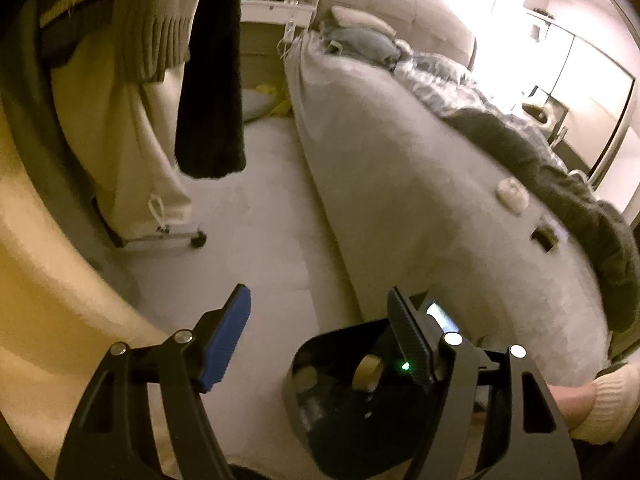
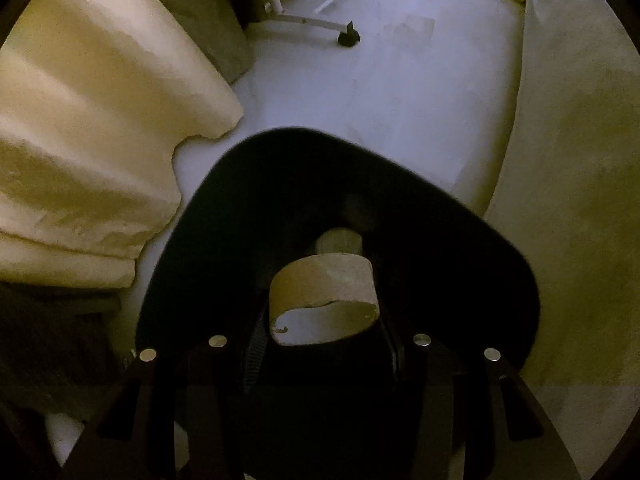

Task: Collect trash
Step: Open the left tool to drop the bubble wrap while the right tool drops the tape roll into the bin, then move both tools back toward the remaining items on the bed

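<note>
Item, nearest: my right gripper (image 2: 324, 320), at the lower centre of its own view, is pinching a cardboard tube (image 2: 324, 300) between its pads and pointing it down over the mouth of a black bin (image 2: 400, 184); I judge I am holding it there so that it drops inside. Another scrap of cardboard (image 2: 339, 241) is lying deeper in the bin.

Item: my left gripper (image 1: 320, 328), at the bottom of its view, is standing apart with nothing between the blue pad (image 1: 226, 344) and the black one.

Item: the left view is showing that same bin (image 1: 316, 392) from outside, low and right of centre, on the floor (image 1: 260, 216) beside the bed (image 1: 400, 184), with a sleeve and hand (image 1: 588, 404) at the lower right edge.

Item, farther: two small scraps (image 1: 512, 194) are lying on the bed at the right, perhaps the next trash; only the left view is giving them. Hanging clothes (image 1: 160, 20) are filling the upper left. Only the right view is giving the bin's inside; a wheeled rack foot (image 2: 347, 38) is showing at its top.
</note>
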